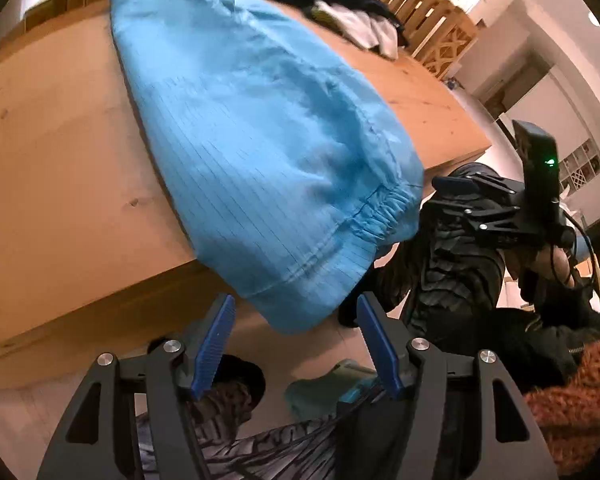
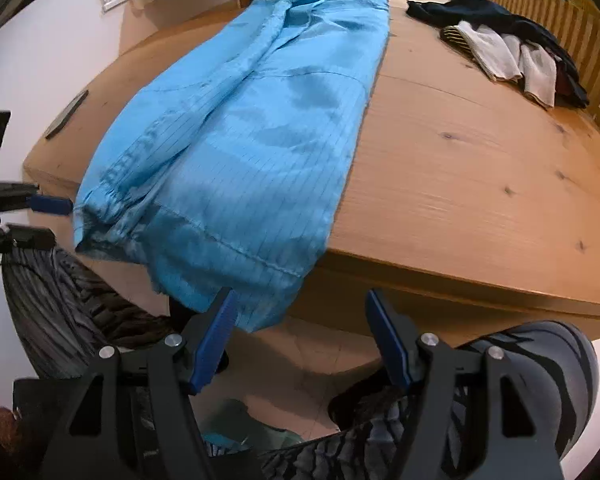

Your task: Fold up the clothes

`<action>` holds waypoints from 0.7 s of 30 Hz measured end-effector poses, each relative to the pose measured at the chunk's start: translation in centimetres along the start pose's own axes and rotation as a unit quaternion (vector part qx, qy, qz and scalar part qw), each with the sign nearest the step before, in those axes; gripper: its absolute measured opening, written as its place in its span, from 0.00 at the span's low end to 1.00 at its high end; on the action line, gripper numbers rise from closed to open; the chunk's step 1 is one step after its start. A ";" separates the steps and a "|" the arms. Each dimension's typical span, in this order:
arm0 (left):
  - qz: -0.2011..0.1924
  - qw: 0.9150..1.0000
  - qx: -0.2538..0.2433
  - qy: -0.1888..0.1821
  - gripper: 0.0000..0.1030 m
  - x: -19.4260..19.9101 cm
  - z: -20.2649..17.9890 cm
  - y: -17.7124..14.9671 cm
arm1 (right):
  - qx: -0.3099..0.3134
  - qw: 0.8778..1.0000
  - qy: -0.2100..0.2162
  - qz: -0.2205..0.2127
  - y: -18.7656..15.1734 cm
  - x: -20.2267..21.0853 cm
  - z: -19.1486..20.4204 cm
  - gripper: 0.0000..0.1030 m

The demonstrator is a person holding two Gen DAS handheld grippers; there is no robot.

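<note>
Lying long and flat on the big light wooden table (image 2: 480,152) is a shiny bright blue garment with thin dark stripes (image 2: 252,128). Its bottom end hangs over the near edge of the table. A gathered stretchy cuff (image 1: 388,208) sits at that end, right by the edge.

The left gripper with black arms and blue finger pads (image 1: 296,344) is just below the hanging hem. Its jaws are wide apart and hold nothing. The blue cloth dips down between the two tips, but the pads do not squeeze it.

The right gripper, black with the same blue pads (image 2: 300,340), is also low by the table edge. Its jaws are spread wide and empty. Its left pad (image 2: 216,344) is just beside the hanging hem.

Far back on the table is a messy pile of dark and white clothes (image 2: 512,48). A small dark flat thing (image 2: 66,114) lies near the left table edge.
</note>
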State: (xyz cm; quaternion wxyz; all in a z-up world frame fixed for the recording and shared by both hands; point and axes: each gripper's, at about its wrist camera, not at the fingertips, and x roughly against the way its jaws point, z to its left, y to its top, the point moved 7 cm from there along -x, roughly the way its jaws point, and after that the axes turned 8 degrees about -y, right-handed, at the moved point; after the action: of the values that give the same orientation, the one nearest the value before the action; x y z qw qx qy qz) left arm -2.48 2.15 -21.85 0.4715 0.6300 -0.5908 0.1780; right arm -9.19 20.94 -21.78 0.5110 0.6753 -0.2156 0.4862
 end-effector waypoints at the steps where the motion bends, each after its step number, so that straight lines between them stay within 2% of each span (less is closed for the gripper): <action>1: 0.002 1.000 0.006 -0.001 0.59 -0.2 0.0 0.0 | -0.007 1.000 0.005 -0.002 0.1 -0.2 -0.1 0.63; 7: 0.004 0.998 0.057 0.004 0.60 -1.1 1.4 -0.4 | -0.024 0.999 0.022 0.006 0.4 -1.8 0.0 0.63; 12: 0.000 0.995 0.098 -0.008 0.60 -2.0 2.2 -0.3 | -0.011 1.000 0.008 0.012 0.5 -2.3 0.5 0.64; 15: 0.009 0.995 0.093 -0.022 0.60 -3.0 1.3 -0.3 | -0.026 0.999 0.029 0.024 0.1 -2.5 0.4 0.64; 17: 0.015 0.995 0.093 -0.032 0.60 -3.5 0.9 -0.4 | -0.063 0.996 0.055 0.037 -0.2 -2.9 -0.2 0.64; 21: 0.011 0.993 0.113 -0.044 0.60 -3.8 1.4 -0.3 | -0.099 0.990 0.090 0.052 -0.4 -3.8 0.1 0.64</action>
State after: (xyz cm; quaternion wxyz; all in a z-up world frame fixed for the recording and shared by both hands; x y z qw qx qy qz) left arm -3.58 3.22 -25.61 0.3687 0.6802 -0.5940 0.2205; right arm -10.51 20.24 -25.32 0.5668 0.5628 -0.2508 0.5469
